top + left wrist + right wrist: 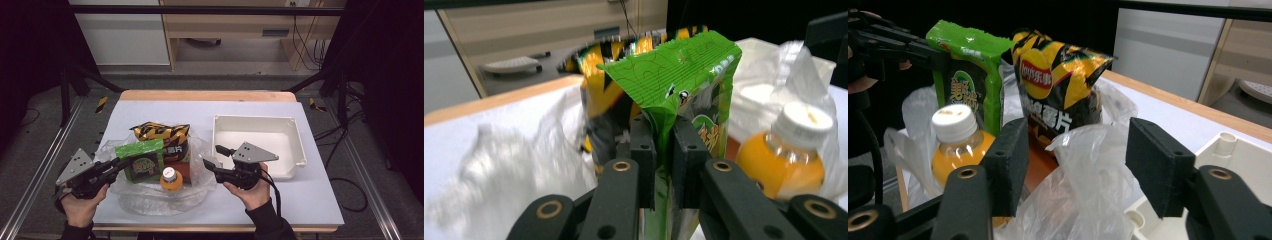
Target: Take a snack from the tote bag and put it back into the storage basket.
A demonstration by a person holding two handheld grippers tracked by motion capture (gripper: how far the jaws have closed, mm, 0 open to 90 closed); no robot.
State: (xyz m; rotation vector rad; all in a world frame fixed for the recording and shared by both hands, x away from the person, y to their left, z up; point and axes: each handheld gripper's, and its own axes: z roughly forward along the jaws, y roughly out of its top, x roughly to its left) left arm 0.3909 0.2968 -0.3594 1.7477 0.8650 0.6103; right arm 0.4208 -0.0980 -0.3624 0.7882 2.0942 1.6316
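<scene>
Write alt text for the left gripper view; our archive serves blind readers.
The left tool pinches the edge of a green snack bag. Beside it stands an orange drink bottle, with a yellow-black chip bag behind, amid a clear plastic bag.

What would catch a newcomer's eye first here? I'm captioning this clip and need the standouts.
The bright green snack bag stands out, pinched at its edge between the left gripper's jaws above the crumpled clear plastic bag. Beside it stand a black-and-yellow chip bag and an orange juice bottle; the right gripper is open at the plastic, near the white tray.
</scene>
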